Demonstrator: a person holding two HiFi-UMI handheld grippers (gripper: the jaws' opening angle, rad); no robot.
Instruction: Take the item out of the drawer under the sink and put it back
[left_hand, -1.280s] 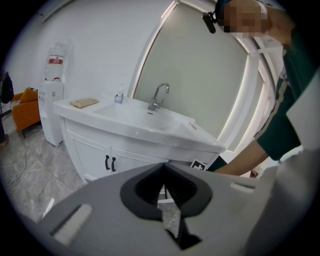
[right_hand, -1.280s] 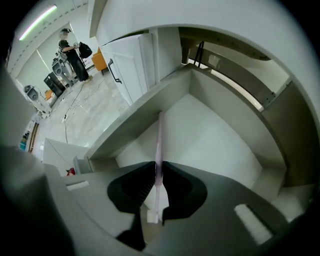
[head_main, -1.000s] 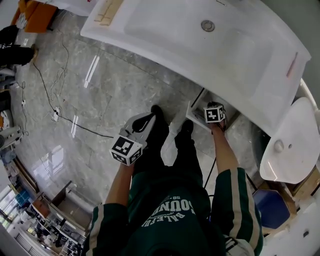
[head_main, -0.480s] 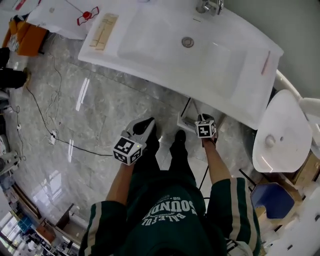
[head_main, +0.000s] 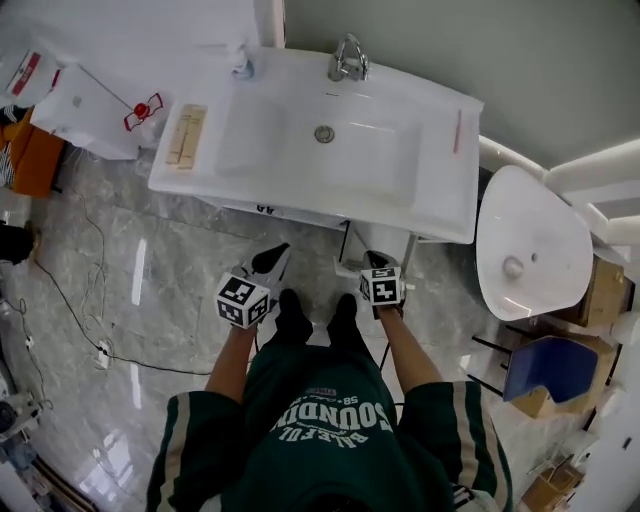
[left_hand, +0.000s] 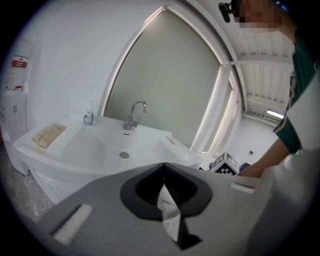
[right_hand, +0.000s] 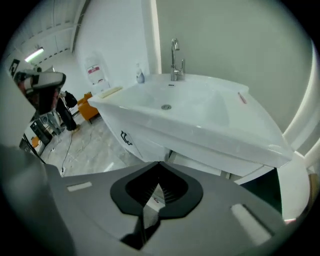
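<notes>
- Your right tool (right_hand: 159, 164) has just been closing; its jaws now meet with nothing between them
- Your left tool (left_hand: 163, 166) is pinched together too, and empty
- Both hang in front of the white sink (head_main: 300, 190), over the marble floor (head_main: 150, 270)
- The drawer unit (right_hand: 200, 161) sits under the basin near your right tool; the item itself cannot be made out

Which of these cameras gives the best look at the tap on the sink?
The left gripper view: the tap stands side-on, its curved spout plain to see. The right gripper view shows the tap nearly front-on; the head view foreshortens it from above.
</notes>
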